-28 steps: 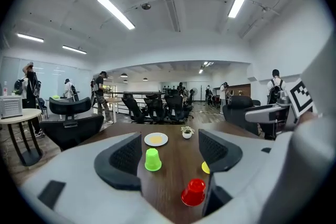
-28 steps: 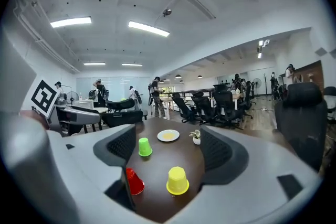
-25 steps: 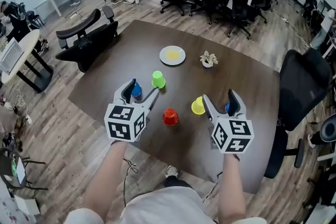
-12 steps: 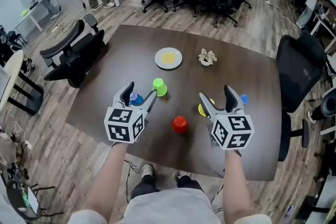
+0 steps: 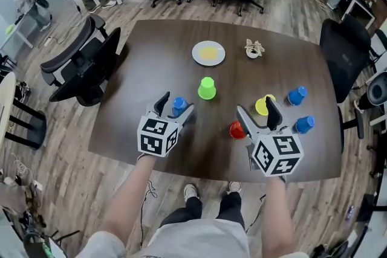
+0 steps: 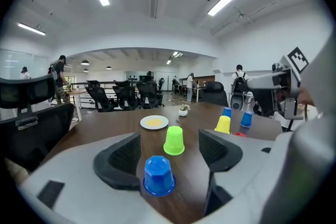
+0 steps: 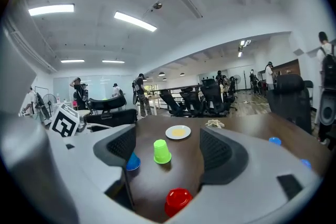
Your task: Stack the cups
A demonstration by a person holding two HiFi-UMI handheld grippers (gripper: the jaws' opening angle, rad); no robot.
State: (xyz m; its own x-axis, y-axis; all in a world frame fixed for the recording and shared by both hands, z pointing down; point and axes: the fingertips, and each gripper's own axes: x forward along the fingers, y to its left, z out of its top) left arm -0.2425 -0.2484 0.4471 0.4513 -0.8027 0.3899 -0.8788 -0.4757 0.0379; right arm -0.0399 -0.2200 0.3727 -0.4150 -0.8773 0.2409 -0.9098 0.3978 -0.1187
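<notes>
While the left gripper (image 5: 175,107) holds its jaws wide apart either side of an upturned blue plastic cup (image 6: 158,176), the right gripper (image 5: 255,109) gapes empty just behind an upturned red plastic cup (image 7: 177,201); both cups stand unstacked on the dark wooden table (image 5: 145,63).

My head camera sits high over the bench (image 5: 151,51) and looks steeply down. It takes in the whole top, with the left gripper (image 5: 176,104) and right gripper (image 5: 255,107) near the lower edge. The left gripper camera rides low, just above the bench top. It faces along its fingers (image 6: 118,157) toward the office chairs (image 6: 113,94) on the far side, with a blue cup (image 6: 158,176) very close. The right gripper camera is equally low and faces much the same way, a red cup (image 7: 178,201) nearest its lens. All three views share the green cup (image 5: 207,88) and the plate (image 5: 208,53). Each gripper camera catches the other gripper at its edge.
</notes>
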